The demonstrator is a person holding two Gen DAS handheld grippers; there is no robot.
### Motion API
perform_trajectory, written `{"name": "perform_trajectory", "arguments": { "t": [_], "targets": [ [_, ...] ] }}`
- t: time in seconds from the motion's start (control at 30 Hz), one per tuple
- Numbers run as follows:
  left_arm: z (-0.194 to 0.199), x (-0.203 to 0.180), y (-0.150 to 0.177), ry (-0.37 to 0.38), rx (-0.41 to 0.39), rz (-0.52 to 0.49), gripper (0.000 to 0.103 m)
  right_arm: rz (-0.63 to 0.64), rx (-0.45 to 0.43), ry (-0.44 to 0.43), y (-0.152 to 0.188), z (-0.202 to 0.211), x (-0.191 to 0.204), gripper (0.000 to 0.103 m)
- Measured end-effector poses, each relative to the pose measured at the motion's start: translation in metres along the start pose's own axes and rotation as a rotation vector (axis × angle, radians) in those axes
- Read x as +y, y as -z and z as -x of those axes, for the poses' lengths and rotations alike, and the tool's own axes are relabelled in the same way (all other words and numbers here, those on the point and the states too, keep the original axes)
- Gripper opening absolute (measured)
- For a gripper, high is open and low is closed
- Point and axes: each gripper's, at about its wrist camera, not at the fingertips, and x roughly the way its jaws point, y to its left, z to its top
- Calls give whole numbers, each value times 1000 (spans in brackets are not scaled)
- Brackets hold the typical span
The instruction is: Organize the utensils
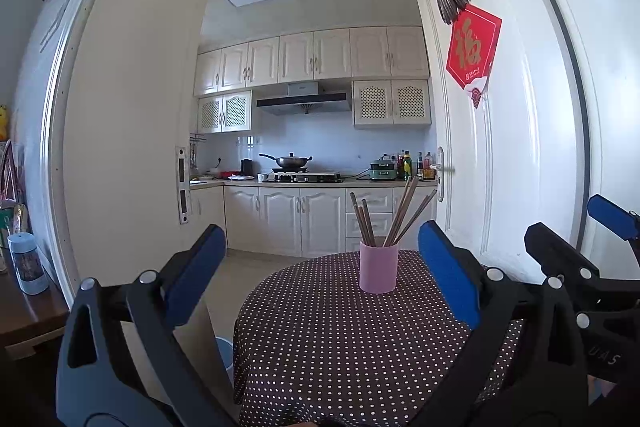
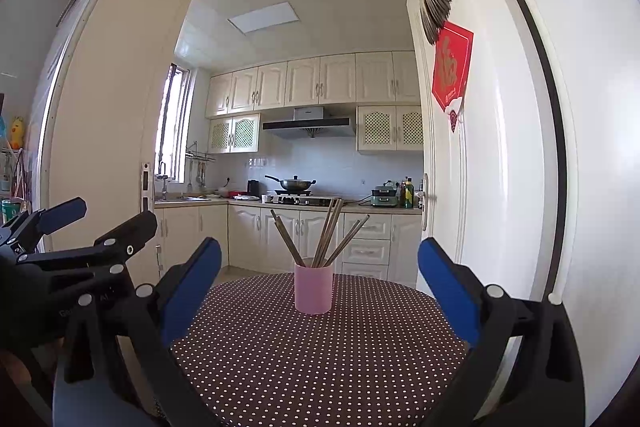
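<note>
A pink cup stands upright on a round table with a dark polka-dot cloth. Several brown chopsticks stand in it, fanned out. In the right wrist view the cup and chopsticks sit at the far middle of the table. My left gripper is open and empty, short of the cup. My right gripper is open and empty, also short of the cup. Each gripper shows beside the other: the right one and the left one.
A white open door with a red paper ornament stands right of the table. A wooden sideboard with a blue-capped bottle is at the left. A blue bin sits on the floor. Kitchen cabinets lie beyond.
</note>
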Motion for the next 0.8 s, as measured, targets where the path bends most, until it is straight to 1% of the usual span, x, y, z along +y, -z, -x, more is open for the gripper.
{"name": "perform_trajectory", "arguments": {
  "t": [0.8],
  "targets": [
    [1, -1, 1, -6, -4, -2, 95, 2, 0, -2, 1, 0, 2, 95]
  ]
}}
